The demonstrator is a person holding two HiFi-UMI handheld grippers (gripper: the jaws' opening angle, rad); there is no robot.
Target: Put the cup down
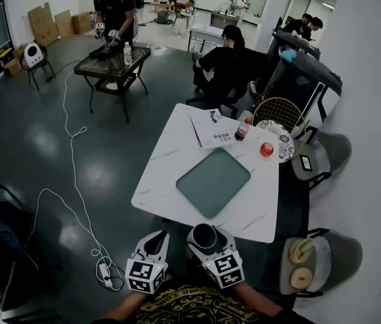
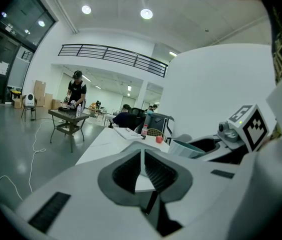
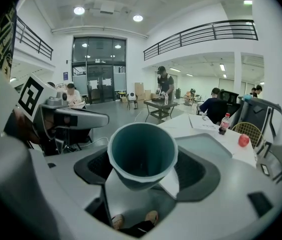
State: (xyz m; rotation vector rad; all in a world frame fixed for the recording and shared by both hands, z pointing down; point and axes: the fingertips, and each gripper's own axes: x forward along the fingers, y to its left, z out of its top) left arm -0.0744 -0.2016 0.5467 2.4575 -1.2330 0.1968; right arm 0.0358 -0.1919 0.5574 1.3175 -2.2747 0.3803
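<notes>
My right gripper (image 1: 206,237) is shut on a teal cup (image 1: 204,235), held upright just short of the near edge of the white table (image 1: 167,164). The right gripper view has the cup (image 3: 142,154) pinched between the two jaws of that gripper (image 3: 143,168), its mouth open and nothing showing inside. Left of it my left gripper (image 1: 155,243) hangs with its jaws pressed together and nothing held (image 2: 142,165); the cup (image 2: 188,148) shows off to its right. A teal mat (image 1: 213,181) lies on the table ahead of both.
At the table's far end are a booklet (image 1: 213,128), a cola bottle (image 1: 242,129), a red apple (image 1: 267,149), a white doily (image 1: 278,140) and a wire basket (image 1: 280,111). Grey chairs (image 1: 320,260) stand at right. A person sits beyond the table; a cable (image 1: 75,201) runs over the floor at left.
</notes>
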